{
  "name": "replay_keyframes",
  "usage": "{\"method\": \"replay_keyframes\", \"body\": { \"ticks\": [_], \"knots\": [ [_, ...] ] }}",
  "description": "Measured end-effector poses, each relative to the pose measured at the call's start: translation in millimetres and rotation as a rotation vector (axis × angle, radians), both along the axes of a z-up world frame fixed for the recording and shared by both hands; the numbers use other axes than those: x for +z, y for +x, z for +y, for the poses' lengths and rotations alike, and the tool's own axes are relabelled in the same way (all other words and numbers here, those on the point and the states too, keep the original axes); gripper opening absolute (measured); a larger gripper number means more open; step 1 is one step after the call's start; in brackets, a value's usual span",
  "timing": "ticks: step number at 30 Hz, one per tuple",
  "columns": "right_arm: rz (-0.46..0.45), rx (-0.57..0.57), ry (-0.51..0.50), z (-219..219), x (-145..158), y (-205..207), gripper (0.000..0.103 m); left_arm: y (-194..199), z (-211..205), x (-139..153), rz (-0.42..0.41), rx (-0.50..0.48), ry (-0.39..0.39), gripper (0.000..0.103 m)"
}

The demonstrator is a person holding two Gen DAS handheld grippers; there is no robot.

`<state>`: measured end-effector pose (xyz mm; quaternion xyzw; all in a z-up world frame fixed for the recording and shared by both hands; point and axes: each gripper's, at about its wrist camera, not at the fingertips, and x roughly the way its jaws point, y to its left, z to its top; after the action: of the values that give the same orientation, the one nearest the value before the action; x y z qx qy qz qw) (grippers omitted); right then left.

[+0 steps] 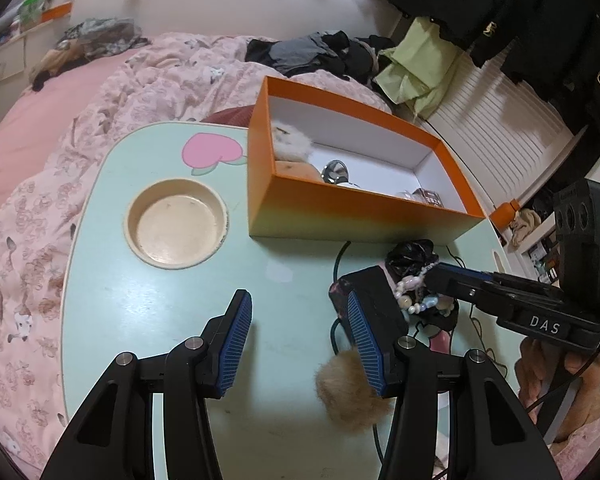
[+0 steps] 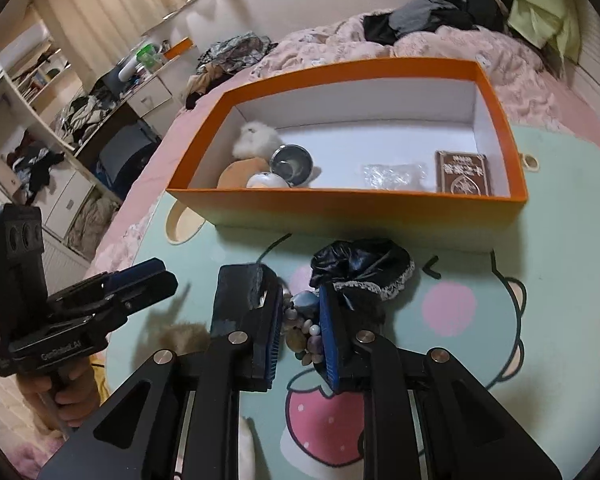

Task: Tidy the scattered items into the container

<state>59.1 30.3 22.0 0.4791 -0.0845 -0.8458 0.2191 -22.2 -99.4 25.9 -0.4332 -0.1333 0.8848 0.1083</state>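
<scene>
The orange box [image 1: 356,204] [image 2: 340,204] stands open at the far side of the mint-green table [image 1: 160,320]. It holds a white fluffy ball [image 2: 256,140], a metal bowl [image 2: 292,160], a clear packet [image 2: 392,174] and a brown card pack [image 2: 462,172]. My right gripper [image 2: 299,300] [image 1: 436,276] is shut on a beaded bracelet [image 2: 300,328] [image 1: 414,298], just in front of the box. A black scrunchie [image 2: 360,268] [image 1: 412,254] lies right beyond its fingertips. My left gripper [image 1: 296,308] [image 2: 152,276] hangs open over bare table, nothing between its fingers. A tan fur pompom [image 1: 348,392] lies beside its right finger.
A round recess [image 1: 178,224] is sunk into the table left of the box. A thin black cable [image 1: 336,264] runs across the tabletop. The table sits on a bed with a pink quilt [image 1: 40,240] and piled clothes [image 1: 320,54]. A hand [image 1: 560,380] grips the right gripper's handle.
</scene>
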Motion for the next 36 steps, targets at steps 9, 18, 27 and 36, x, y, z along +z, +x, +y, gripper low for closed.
{"method": "replay_keyframes", "body": {
  "ticks": [9, 18, 27, 36],
  "knots": [
    [0.077, -0.056, -0.193, 21.1, 4.9, 8.0, 0.026, -7.8, 8.9, 15.5, 0.009, -0.01, -0.002, 0.049],
    [0.182, -0.118, -0.147, 19.7, 18.6, 43.9, 0.026, -92.4, 65.0, 59.8, -0.052, -0.146, -0.218, 0.049],
    [0.108, -0.118, -0.22, 23.7, -16.2, 54.4, 0.026, -161.0, 77.2, 17.4, -0.27, -0.17, -0.291, 0.039],
    [0.105, -0.121, -0.235, 27.6, -15.8, 56.1, 0.026, -171.9, 85.5, -3.4, -0.296, -0.182, -0.281, 0.024]
  ]
}}
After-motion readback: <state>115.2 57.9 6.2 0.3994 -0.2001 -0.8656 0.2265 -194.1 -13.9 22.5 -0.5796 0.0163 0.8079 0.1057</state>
